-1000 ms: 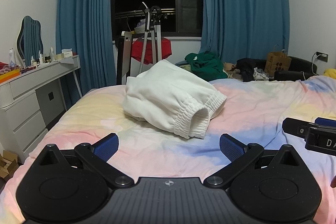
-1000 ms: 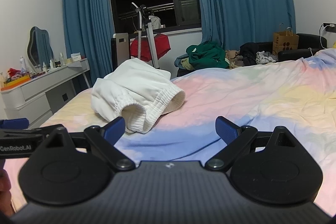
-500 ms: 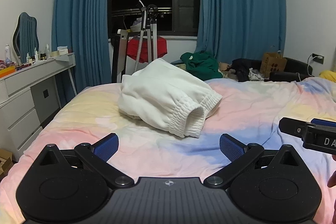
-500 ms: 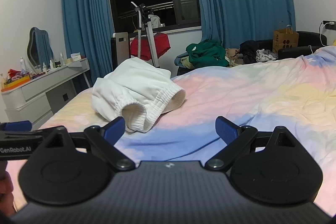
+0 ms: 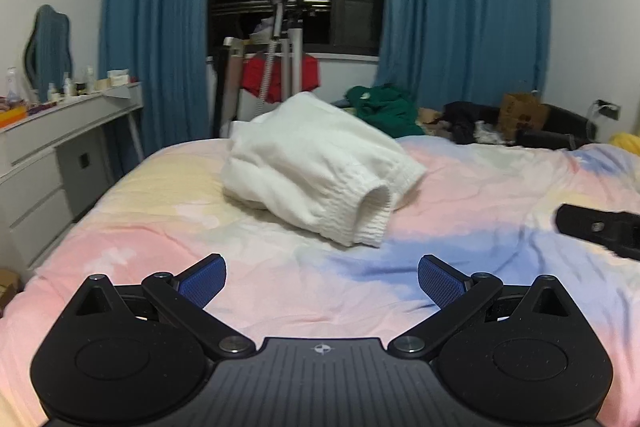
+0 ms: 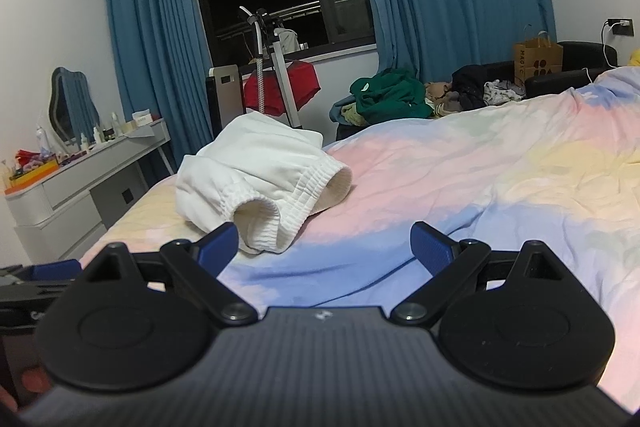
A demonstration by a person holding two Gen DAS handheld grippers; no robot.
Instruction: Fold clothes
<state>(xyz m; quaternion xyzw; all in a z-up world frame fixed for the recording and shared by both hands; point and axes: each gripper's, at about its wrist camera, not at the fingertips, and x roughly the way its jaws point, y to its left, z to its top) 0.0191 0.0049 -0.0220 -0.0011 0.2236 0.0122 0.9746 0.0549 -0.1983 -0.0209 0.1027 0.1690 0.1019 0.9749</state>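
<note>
A crumpled white garment with elastic cuffs [image 5: 316, 167] lies bunched on the pastel bed sheet [image 5: 280, 279]; it also shows in the right wrist view [image 6: 260, 175]. My left gripper [image 5: 322, 281] is open and empty, a short way in front of the garment. My right gripper [image 6: 324, 247] is open and empty, with its left fingertip [image 6: 218, 245] close to the garment's cuff. The right gripper's body shows at the right edge of the left wrist view [image 5: 600, 231].
A white dresser [image 5: 44, 163] with bottles stands left of the bed. A garment steamer stand [image 5: 286, 39] with a red cloth is by the window. A pile of green and dark clothes [image 6: 400, 99] and a paper bag [image 6: 538, 61] lie beyond the bed.
Both grippers have moved a little forward toward the white garment and the left view has shifted slightly leftward. Both stay open. The garment has not moved.
</note>
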